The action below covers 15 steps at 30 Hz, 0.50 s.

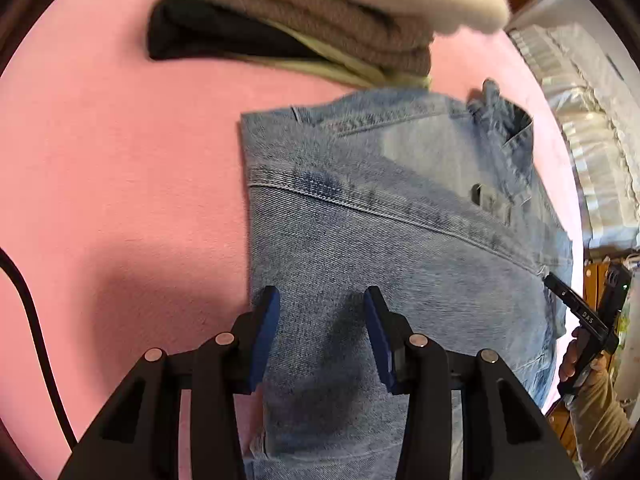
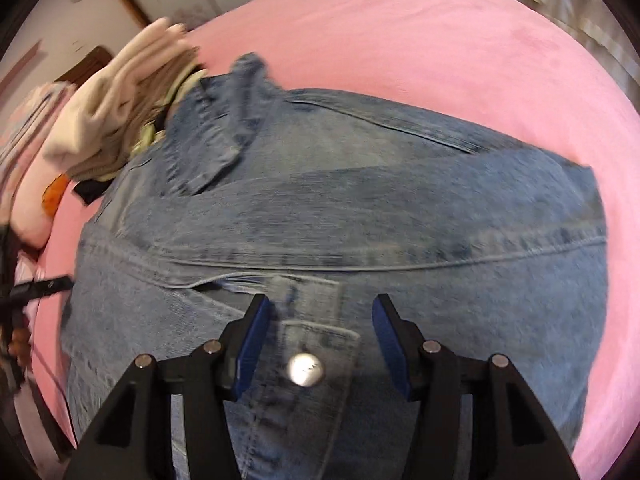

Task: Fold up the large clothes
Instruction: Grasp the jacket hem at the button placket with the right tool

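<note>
A light blue denim jacket [image 1: 380, 216] lies folded on a pink bed sheet [image 1: 120, 160]. My left gripper [image 1: 322, 300] is open and empty, its blue pads just above the jacket's near left edge. My right gripper [image 2: 320, 312] is open and empty over the jacket [image 2: 340, 208], above a cuff with a metal button [image 2: 305, 368]. The right gripper also shows in the left wrist view [image 1: 576, 304], held by a hand at the jacket's right edge. The left gripper shows at the far left of the right wrist view [image 2: 36, 286].
A stack of folded clothes [image 1: 320, 28], cream, beige, pale green and black, sits on the bed beyond the jacket; it also shows in the right wrist view [image 2: 120, 120]. White ruffled bedding [image 1: 580, 128] lies right of the bed. A black cable [image 1: 32, 320] runs at the left.
</note>
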Tool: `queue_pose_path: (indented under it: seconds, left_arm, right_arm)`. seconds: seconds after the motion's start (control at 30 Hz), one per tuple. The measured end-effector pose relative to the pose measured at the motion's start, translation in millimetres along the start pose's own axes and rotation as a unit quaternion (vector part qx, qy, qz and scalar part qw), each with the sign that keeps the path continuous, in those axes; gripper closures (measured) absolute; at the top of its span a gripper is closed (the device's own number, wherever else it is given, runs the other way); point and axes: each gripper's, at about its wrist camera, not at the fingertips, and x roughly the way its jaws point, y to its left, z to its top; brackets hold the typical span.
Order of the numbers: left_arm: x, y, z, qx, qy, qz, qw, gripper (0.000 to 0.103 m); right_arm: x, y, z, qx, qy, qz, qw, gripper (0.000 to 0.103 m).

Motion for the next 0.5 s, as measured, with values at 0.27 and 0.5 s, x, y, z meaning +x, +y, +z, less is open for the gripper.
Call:
queue_pose_path:
  seconds: [0.27, 0.5]
  left_arm:
    - [20, 6, 9, -0.003, 0.013, -0.023, 0.9996, 0.060]
    - [-4, 7, 10, -0.013, -0.066, 0.025, 0.9974, 0.103]
  right_arm:
    - [5, 19, 1, -0.052, 0.011, 0.005, 0.999, 0.073]
    - [-39, 41, -1, -0.092, -0.054, -0.040, 0.993, 0.076]
